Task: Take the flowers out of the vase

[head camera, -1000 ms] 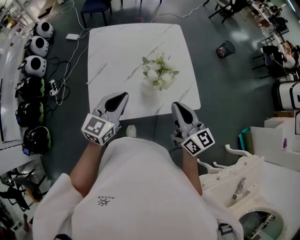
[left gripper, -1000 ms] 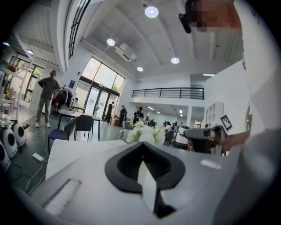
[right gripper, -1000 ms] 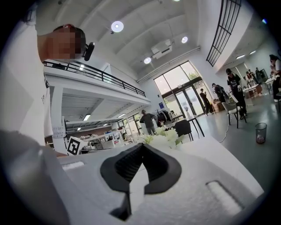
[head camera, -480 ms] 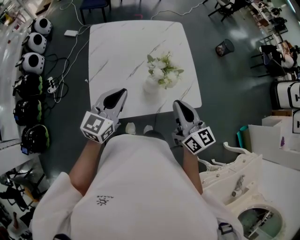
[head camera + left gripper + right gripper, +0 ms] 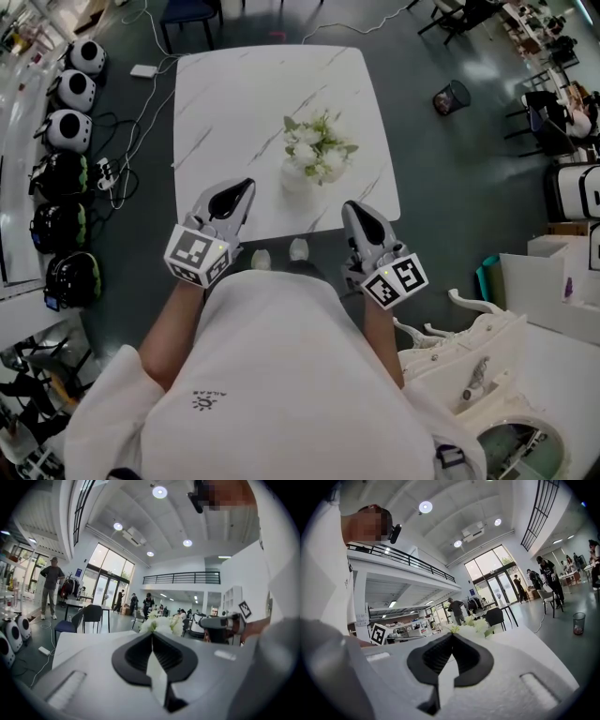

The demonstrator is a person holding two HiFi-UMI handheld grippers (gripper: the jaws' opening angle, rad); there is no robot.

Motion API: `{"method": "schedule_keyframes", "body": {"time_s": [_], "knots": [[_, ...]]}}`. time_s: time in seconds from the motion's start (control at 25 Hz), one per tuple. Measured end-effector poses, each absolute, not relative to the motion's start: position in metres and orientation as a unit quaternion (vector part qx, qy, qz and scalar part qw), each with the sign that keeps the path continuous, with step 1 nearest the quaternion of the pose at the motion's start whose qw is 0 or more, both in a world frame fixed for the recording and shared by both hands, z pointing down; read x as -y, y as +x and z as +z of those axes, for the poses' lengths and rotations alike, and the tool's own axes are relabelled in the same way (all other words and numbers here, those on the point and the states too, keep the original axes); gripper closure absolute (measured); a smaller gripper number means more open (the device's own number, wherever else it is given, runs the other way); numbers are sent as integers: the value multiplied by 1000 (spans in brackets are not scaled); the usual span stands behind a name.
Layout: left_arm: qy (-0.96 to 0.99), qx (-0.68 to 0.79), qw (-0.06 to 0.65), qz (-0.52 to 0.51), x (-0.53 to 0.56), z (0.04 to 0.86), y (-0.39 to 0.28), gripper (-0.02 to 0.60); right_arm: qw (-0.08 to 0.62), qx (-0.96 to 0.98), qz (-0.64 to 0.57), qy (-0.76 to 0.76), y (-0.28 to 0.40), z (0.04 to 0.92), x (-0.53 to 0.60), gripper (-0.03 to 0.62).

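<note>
Flowers (image 5: 317, 148) in vase (image 5: 292, 176), untouched, ahead of both grippers
On the table (image 5: 234, 94), they stand between and apart from the left gripper (image 5: 243, 191) and right gripper (image 5: 352, 210), each with jaws together and empty; blooms largely hide the vase.

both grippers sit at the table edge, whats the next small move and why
Probably open the right gripper and ease it forward toward the flowers. It and the left gripper are both shut and empty at the near edge of the table, short of the flowers, which stand in the vase. Shut jaws cannot take the stems.
</note>
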State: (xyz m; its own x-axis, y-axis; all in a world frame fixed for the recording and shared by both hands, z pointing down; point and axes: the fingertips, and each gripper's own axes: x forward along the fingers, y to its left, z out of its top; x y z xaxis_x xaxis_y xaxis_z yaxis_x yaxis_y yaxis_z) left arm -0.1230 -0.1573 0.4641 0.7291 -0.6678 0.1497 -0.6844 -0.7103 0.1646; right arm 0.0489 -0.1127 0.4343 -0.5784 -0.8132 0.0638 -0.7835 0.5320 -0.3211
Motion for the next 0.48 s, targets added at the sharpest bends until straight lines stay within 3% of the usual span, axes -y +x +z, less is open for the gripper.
{"method": "schedule_keyframes", "body": {"time_s": [0.24,0.48], "knots": [[933,342,93,58,167,465,-87,545,52,-881,-158,-442,68,429,131,594],[933,338,81,93,168,482,-58,442,56,-889,-156,-427,85,425,146,594]]}}
